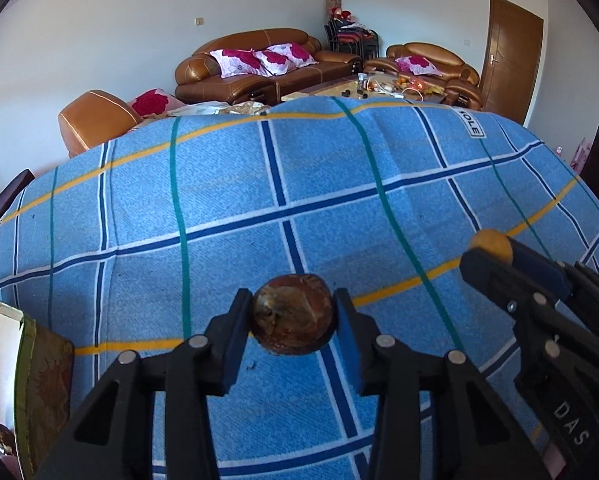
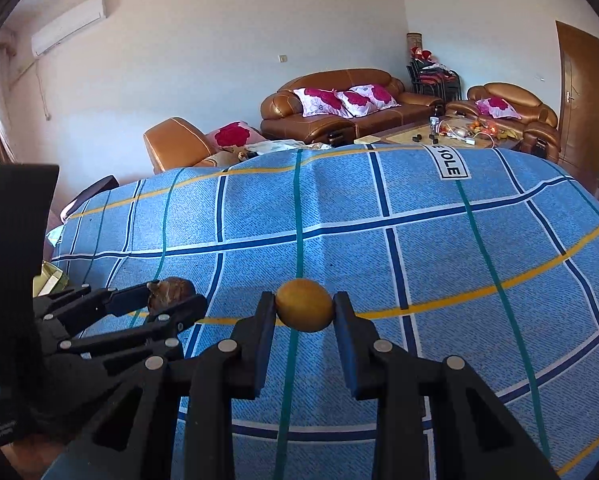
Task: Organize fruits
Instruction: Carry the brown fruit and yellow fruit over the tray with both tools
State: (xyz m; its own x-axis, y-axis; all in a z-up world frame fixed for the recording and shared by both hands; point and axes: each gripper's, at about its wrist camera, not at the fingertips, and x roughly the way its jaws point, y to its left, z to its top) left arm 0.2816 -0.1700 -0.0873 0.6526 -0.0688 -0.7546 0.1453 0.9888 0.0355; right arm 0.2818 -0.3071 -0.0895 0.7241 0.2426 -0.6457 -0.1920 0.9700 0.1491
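Left wrist view: the left gripper [image 1: 294,322] is clamped on a round brown fruit [image 1: 294,314], its blue pads pressing both sides, held over the blue checked cloth [image 1: 227,184] that covers the surface. At the right edge the right gripper [image 1: 489,256] pinches a small yellow fruit [image 1: 489,242]. A gold-patterned box [image 1: 39,364] stands at the lower left, apparently where the fruit belongs, though its inside is not visible here.

Right wrist view: the right gripper [image 2: 304,312] is closed tight on the yellow fruit [image 2: 304,310], gripped across its middle. To the left, the left gripper [image 2: 167,300] holds the brown fruit [image 2: 173,290] just above the cloth [image 2: 419,248]; a corner of the box [image 2: 49,276] shows beyond it.

Both grasps look centred, so the step now is carrying. Keep the squeeze steady, since round fruit can roll out of flat pads. Lift clear of the cloth's folds, keep the two grippers apart so they do not knock, and lower each fruit fully before letting go.
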